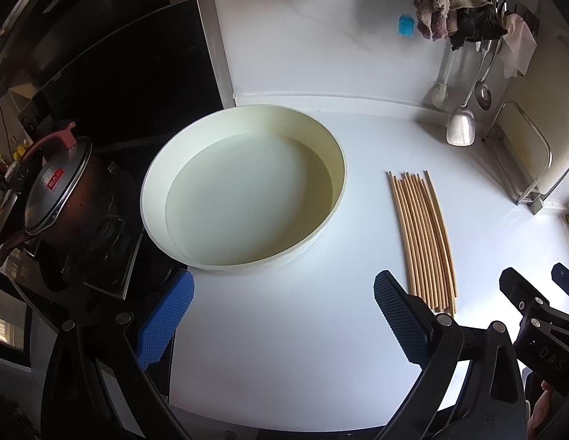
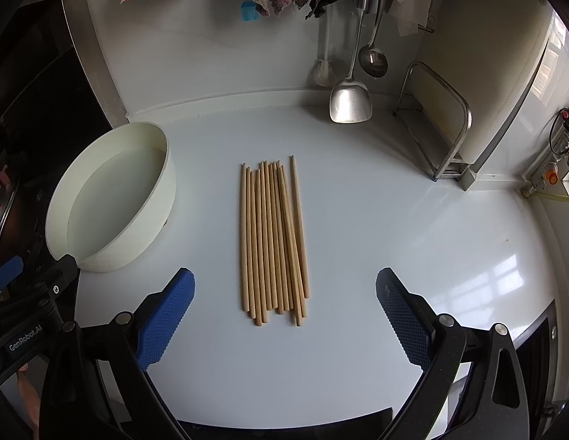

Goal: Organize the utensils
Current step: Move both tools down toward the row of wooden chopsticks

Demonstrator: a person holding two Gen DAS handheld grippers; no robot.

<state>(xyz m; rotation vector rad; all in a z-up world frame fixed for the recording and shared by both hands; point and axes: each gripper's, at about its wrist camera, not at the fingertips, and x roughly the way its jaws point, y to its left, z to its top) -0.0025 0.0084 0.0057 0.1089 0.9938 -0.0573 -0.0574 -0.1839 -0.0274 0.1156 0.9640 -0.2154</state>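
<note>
A bundle of pale wooden chopsticks (image 2: pixel 273 238) is seen lying flat on the glossy white worktop (image 2: pixel 412 256), side by side and roughly parallel, with one or two crossed slightly at the right of the group. Their long axis runs away from the cameras toward the back wall, the near ends uneven and the far ends pointing at the wall. They appear to have been laid out loose so that they can be picked up and gathered.

To their left, apart from them, a round cream-coloured shallow plastic basin (image 2: pixel 112 198) is set on the worktop; nothing is seen in it, and it is judged to be the likely container for them.

The right hand-held gripper (image 2: pixel 284 319) is held low before the near ends of the chopsticks, its blue-padded jaws spread wide and nothing between them. The left hand-held gripper (image 1: pixel 284 315) is held before the basin (image 1: pixel 244 187), likewise wide and unladen, with the chopsticks (image 1: pixel 423 238) beside its right finger.
</note>
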